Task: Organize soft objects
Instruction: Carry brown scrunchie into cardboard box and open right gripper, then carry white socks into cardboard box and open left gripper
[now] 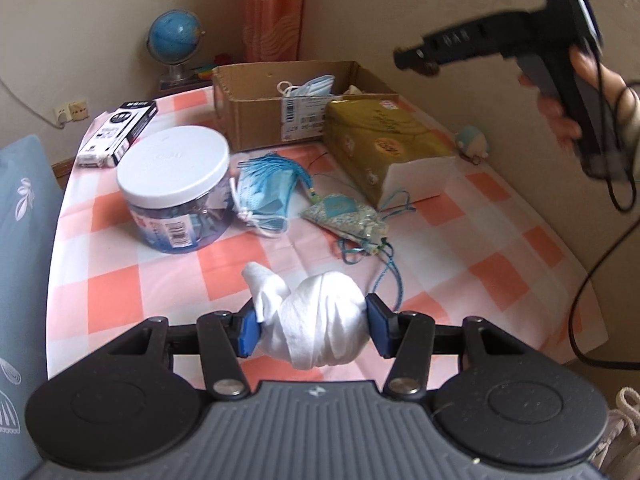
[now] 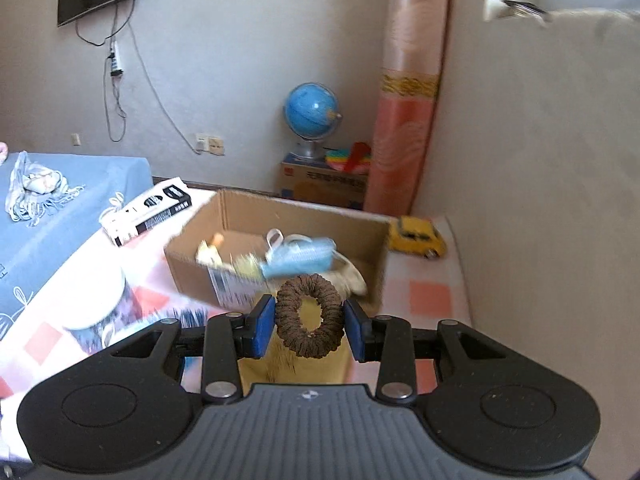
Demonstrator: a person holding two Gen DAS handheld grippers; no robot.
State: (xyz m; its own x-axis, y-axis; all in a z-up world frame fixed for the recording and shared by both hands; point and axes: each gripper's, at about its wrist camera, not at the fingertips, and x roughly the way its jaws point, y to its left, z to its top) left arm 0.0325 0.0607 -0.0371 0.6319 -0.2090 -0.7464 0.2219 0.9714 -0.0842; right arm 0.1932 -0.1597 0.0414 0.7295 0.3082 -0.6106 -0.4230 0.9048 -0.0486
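Note:
My left gripper (image 1: 313, 326) is shut on a rolled white cloth (image 1: 316, 322), held just above the checked tablecloth (image 1: 500, 240). My right gripper (image 2: 309, 322) is shut on a brown scrunchie (image 2: 310, 316), raised in front of the open cardboard box (image 2: 240, 216). That box (image 1: 256, 120) holds a blue face mask (image 2: 298, 258) and a few other small items. On the table lie a loose blue face mask (image 1: 266, 194), a blue tassel (image 1: 276, 160) and a patterned sachet (image 1: 346, 220) with cords. In the left wrist view the right gripper (image 1: 416, 60) hangs at the upper right, held by a hand (image 1: 588, 80).
A clear jar with a white lid (image 1: 176, 164) stands at the left. A gold tissue pack (image 1: 384, 140) lies beside the box. A black-and-white carton (image 1: 118, 130), a globe (image 1: 175, 38), a yellow toy car (image 2: 416, 236) and a small plush (image 1: 472, 146) sit around the edges.

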